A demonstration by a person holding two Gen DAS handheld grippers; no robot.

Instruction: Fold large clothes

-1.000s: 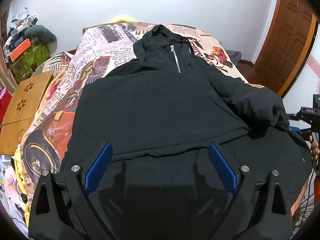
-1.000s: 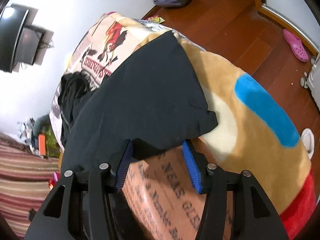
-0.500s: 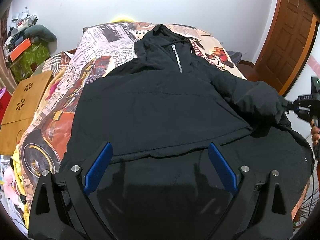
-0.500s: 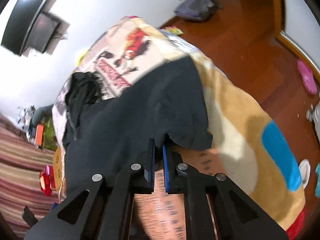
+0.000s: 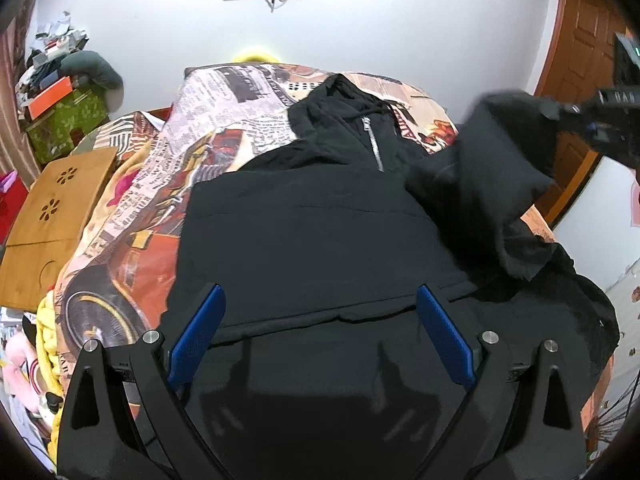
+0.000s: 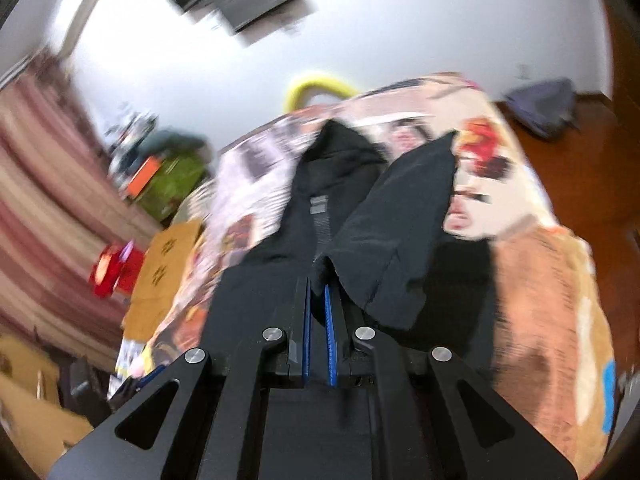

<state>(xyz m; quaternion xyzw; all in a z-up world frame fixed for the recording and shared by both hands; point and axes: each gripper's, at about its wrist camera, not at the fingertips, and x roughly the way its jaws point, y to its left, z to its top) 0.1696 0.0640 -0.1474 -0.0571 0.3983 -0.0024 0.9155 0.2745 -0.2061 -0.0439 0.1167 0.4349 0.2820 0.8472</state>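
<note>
Since the right claw (image 6: 318,304) is clenched on just the sleeve (image 6: 400,224) edge of the black hoodie (image 5: 316,236) spread on the bed (image 5: 224,120), left claw (image 5: 318,332) released, that thin pinch could honestly slip mid-swing.

Your right tool (image 6: 318,292) has its blue pads pinched together on the sleeve (image 6: 400,216) of the black hooded jacket (image 6: 320,184), lifting that cloth clear of the bed (image 6: 536,272). The view is blurred. The jacket's hood lies toward the white wall (image 6: 400,32), on the patterned blanket.
</note>
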